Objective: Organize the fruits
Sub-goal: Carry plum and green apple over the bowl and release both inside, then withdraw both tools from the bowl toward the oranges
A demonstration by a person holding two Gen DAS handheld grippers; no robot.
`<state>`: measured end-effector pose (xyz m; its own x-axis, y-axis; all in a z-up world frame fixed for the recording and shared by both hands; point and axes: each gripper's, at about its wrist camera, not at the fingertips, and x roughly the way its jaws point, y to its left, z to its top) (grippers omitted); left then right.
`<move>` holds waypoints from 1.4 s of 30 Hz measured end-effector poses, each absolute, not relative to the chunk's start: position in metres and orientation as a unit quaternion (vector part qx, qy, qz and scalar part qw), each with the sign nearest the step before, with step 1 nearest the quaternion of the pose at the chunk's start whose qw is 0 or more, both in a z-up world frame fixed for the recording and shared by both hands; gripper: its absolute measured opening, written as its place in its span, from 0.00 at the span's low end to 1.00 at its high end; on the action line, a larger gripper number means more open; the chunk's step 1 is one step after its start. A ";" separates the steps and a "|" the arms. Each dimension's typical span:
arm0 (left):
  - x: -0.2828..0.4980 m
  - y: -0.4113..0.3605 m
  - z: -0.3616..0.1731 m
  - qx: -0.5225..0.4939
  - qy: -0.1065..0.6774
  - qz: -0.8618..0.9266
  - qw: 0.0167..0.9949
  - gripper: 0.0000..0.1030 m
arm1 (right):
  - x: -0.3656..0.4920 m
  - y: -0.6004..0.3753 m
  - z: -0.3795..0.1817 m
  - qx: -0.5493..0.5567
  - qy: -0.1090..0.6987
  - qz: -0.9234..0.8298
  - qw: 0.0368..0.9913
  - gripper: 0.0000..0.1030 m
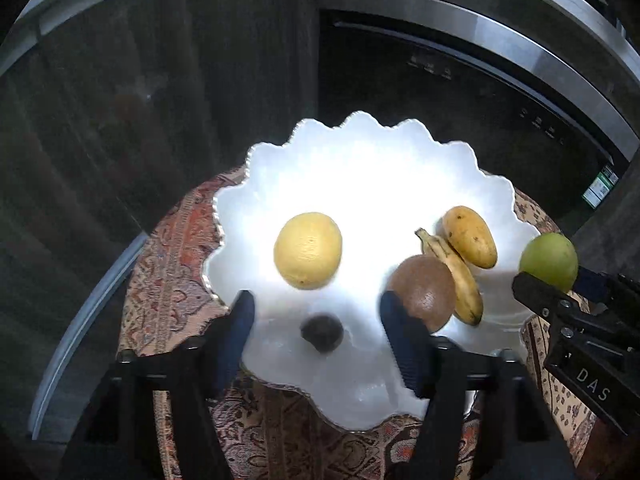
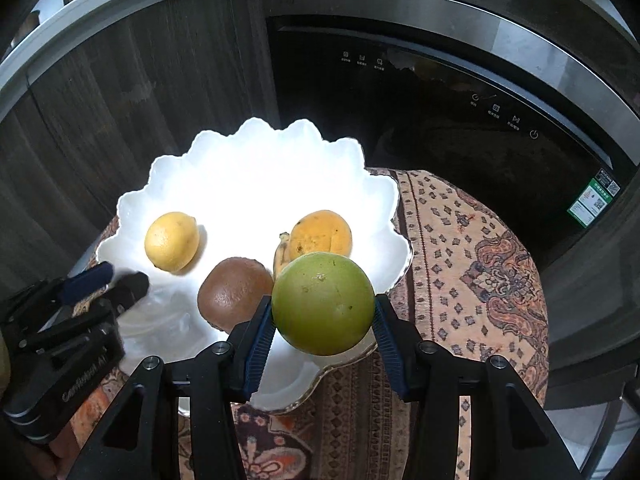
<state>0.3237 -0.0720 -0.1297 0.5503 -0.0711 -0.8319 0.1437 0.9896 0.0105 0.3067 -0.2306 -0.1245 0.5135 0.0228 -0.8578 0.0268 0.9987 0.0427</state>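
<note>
A patterned cloth (image 2: 460, 240) covers a round table, and on it sits a large white scalloped bowl (image 1: 360, 152). Inside the bowl lie a yellow lemon (image 1: 307, 250), a brown round fruit (image 1: 425, 292), a yellow mango (image 1: 470, 237) touching a small banana (image 1: 456, 276), and a small dark fruit (image 1: 322, 333). The left gripper (image 1: 316, 312) hangs over the bowl with its jaws spread, the dark fruit lying loose between them. The right gripper (image 2: 323, 312) pinches a green round fruit (image 2: 323, 304) above the bowl's near rim.
</note>
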 end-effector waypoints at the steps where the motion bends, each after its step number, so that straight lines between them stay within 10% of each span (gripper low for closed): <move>1: 0.323 -0.072 -0.129 0.041 0.470 -0.060 0.880 0.64 | 0.306 -0.231 -0.123 0.023 0.492 -0.004 0.870 0.49; 6: 0.319 -0.070 -0.121 0.048 0.467 -0.051 0.881 0.70 | 0.299 -0.230 -0.104 0.003 0.461 -0.028 0.887 0.79; 12: 0.306 -0.066 -0.098 0.047 0.449 -0.044 0.891 0.88 | 0.289 -0.229 -0.077 -0.003 0.440 -0.034 0.898 0.79; 42: 0.219 -0.033 -0.058 0.051 0.429 -0.012 0.902 0.91 | 0.211 -0.209 -0.046 0.009 0.421 -0.035 0.907 0.79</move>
<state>0.2190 -0.0334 -0.0582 0.6308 0.0214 -0.7756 0.0660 0.9945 0.0811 0.2111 -0.2090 -0.0459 0.6438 -0.0556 -0.7632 0.0708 0.9974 -0.0129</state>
